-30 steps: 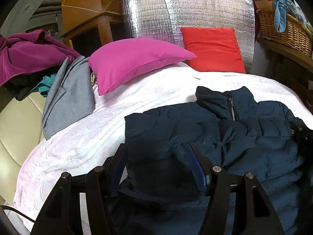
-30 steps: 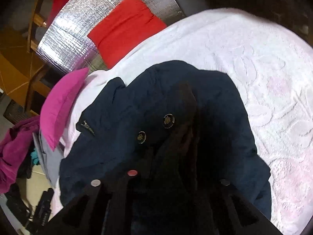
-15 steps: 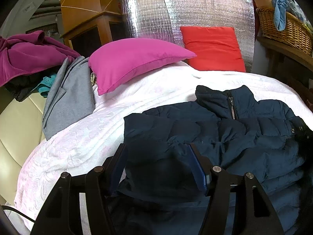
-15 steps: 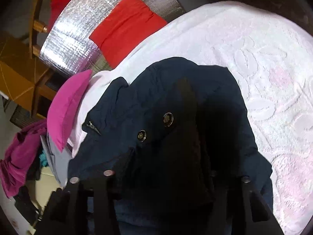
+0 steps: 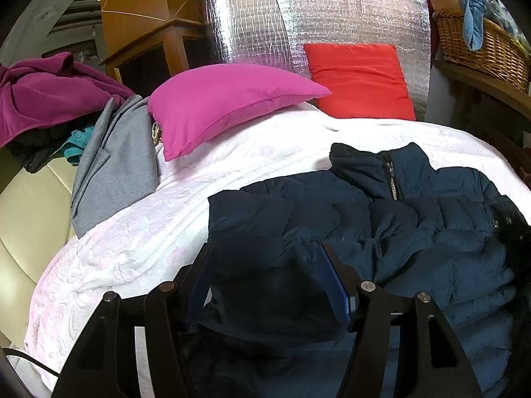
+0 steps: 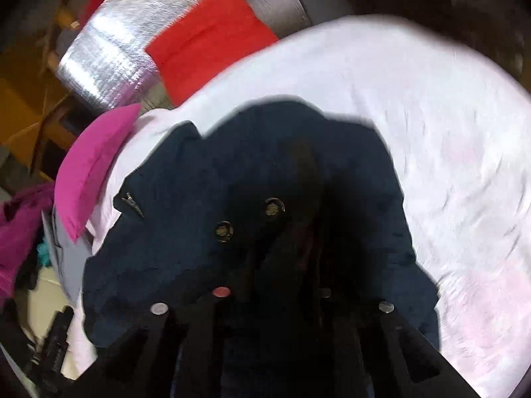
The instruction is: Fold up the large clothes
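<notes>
A navy puffer jacket [image 5: 381,219] lies on the white bedspread [image 5: 139,238], collar and zip towards the pillows. My left gripper [image 5: 265,258] is low over the jacket's near left part, its blue-padded fingers [image 5: 332,282] spread wide with jacket fabric bulging between them. In the right wrist view the jacket [image 6: 186,225] hangs bunched in front of the camera, two brass snaps showing. My right gripper [image 6: 298,232] is dark against the dark fabric; its fingers stand close together with cloth around them.
A pink pillow [image 5: 229,106] and a red pillow [image 5: 358,79] lean on a silver foil panel [image 5: 315,30]. Grey [image 5: 113,162] and magenta [image 5: 43,96] clothes pile at the left. A wicker basket [image 5: 481,43] stands at the right.
The left view barely changes. The right gripper has swung with the jacket fabric, and its view is now blurred by motion.
</notes>
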Motion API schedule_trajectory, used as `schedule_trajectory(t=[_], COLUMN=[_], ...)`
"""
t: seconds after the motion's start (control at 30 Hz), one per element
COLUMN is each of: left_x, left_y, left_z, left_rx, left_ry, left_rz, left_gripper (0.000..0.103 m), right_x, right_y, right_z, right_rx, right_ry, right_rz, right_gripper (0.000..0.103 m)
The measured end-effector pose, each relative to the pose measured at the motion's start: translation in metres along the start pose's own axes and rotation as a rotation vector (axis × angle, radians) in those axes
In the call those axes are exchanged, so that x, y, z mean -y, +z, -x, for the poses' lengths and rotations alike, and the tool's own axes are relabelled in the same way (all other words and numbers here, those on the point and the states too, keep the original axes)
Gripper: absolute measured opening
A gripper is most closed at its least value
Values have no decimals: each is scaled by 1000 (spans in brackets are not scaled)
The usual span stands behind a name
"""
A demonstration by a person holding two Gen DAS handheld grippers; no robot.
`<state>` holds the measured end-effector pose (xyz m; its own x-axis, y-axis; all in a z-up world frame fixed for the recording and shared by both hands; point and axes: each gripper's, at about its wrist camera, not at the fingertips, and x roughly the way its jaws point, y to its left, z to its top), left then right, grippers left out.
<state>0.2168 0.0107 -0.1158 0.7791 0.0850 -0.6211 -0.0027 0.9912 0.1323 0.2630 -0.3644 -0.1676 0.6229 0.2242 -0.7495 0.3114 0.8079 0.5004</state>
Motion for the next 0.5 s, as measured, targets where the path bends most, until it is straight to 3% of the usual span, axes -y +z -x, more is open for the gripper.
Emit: schedule_trajectory(t=[0.07, 0.13, 0.3, 0.5], left_x=[-1, -3, -31, -73], left_y=[0, -2, -3, -5], left_z=[-3, -10, -29, -53], left_rx=[-19, -55, -151, -241], left_ry=[-3, -13, -30, -57], left_rz=[-2, 4, 89, 251], left_gripper=[66, 71, 75, 78], right_x=[2, 6, 24, 51], right_y=[3, 5, 11, 22], right_z=[11, 24, 50, 56], right_rx=[24, 70, 154, 182], right_ry=[32, 58, 70, 46], right_rz=[-15, -25, -41, -88], right_gripper=[34, 63, 64, 64])
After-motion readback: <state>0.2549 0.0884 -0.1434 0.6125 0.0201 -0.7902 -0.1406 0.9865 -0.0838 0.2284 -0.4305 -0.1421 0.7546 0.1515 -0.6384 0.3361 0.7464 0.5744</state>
